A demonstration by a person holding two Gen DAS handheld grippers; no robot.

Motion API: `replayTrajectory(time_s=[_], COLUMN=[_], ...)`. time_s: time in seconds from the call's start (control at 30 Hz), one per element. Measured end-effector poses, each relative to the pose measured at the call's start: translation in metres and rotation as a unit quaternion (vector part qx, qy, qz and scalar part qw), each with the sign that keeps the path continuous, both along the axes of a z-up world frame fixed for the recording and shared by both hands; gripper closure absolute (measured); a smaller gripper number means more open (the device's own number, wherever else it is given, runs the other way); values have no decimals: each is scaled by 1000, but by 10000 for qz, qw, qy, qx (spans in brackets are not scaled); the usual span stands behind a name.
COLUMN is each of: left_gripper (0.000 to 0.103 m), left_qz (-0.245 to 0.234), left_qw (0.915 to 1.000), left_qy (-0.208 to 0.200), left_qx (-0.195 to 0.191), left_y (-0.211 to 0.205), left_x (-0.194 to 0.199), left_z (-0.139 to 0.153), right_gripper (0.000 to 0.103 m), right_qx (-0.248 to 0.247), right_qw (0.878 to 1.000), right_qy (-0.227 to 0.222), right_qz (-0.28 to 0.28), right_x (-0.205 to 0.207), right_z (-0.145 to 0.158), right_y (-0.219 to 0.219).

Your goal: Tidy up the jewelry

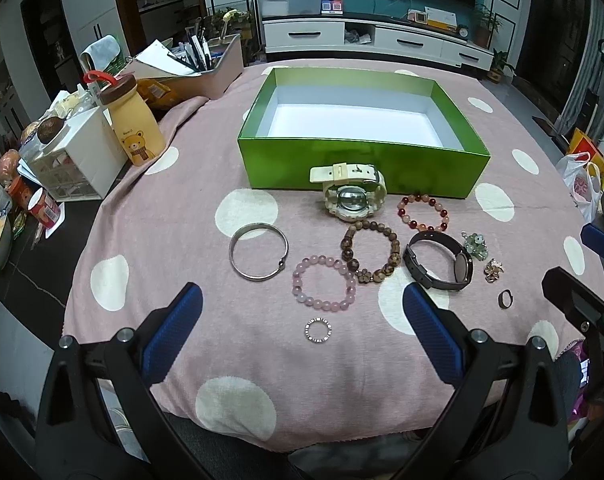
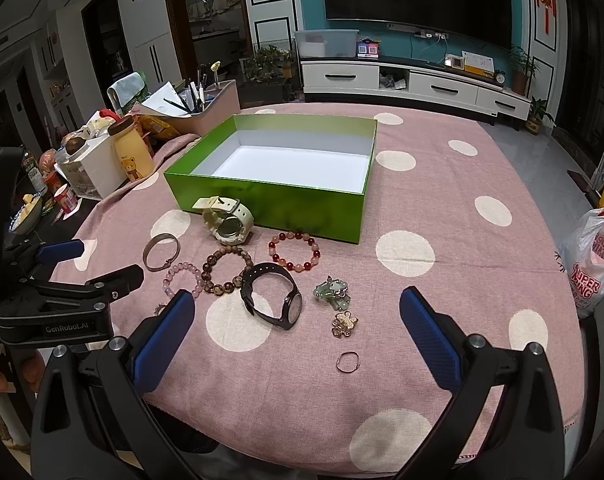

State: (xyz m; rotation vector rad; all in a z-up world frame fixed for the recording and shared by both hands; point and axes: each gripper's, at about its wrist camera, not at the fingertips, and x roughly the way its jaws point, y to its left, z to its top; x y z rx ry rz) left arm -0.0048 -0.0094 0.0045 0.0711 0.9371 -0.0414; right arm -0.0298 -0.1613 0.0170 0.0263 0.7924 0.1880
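Pink polka-dot cloth [image 1: 174,240] w/ empty green box [image 1: 361,160]; bracelets, watches, rings lie loose in front of it. Left gripper [image 1: 302,312] + right gripper [image 2: 298,312] both jaws apart, holding nothing.

The right gripper [image 2: 298,320] hangs above the polka-dot tablecloth [image 2: 441,300] with its blue pads spread wide and nothing between them. Between the pads lie a black watch [image 2: 272,294], a green charm [image 2: 333,291], a gold flower brooch [image 2: 344,323] and a thin ring [image 2: 347,361]. Beyond them sits an empty green box [image 2: 270,204], a cream watch [image 2: 226,220] touching its front wall. The left gripper [image 2: 82,264] shows at the left edge.
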Motion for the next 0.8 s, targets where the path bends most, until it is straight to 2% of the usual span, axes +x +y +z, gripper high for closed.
replayTrajectory(time_s=[0.8], left_gripper=[2], left_qz=[-87], left_qw=[10000], left_qy=[-12], left_qx=[11], left_y=[-6], left_x=[-3], left_z=[-1], right_gripper=[1], right_qx=[11], right_qw=[10000], right_qy=[-15], right_qz=[4], right_x=[0], right_z=[0], right_y=[-1])
